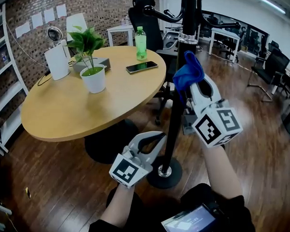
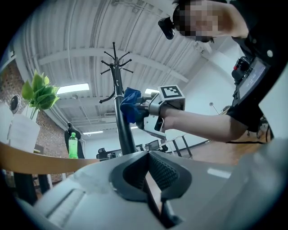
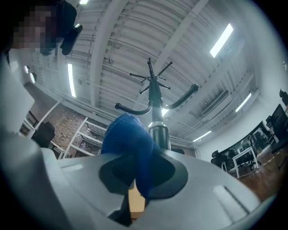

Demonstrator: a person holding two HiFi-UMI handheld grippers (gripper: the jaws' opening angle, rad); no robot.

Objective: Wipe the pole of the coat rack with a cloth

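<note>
Coat rack pole [image 1: 175, 114] stands upright on the wood floor [image 1: 258, 141], just right of the round counter [image 1: 59, 110], with its disc base [image 1: 175, 179] in front of the person. The blue cloth [image 1: 188, 72] is bunched against the upper pole and looks to be touching it, on the side facing the person. The right gripper [image 3: 136, 174] has its fingers [image 3: 118, 170] clamped on the cloth. The fold fills the gap and hides the fingertips, and it also blocks the pole section right behind it in the right gripper view. The left gripper [image 1: 159, 136] sits low, just beside the pole above the base, fingers [image 2: 163, 173] closed together with nothing between them. The pole rises behind the tips, not in the grip. The left gripper's body covers part of the base in the head view and the lower pole in its own view. The rack top is cut off by the head view's upper edge, so the hooks [image 3: 183, 97] only show in the gripper views. On the counter: potted plant [image 1: 93, 71], green bottle [image 1: 141, 41], phone [image 1: 142, 67]. Office chair [image 1: 144, 22] is behind it, partly hidden by the pole. A screen [image 1: 188, 224] at the person's chest is cut off at the bottom edge and its content is unreadable.
</note>
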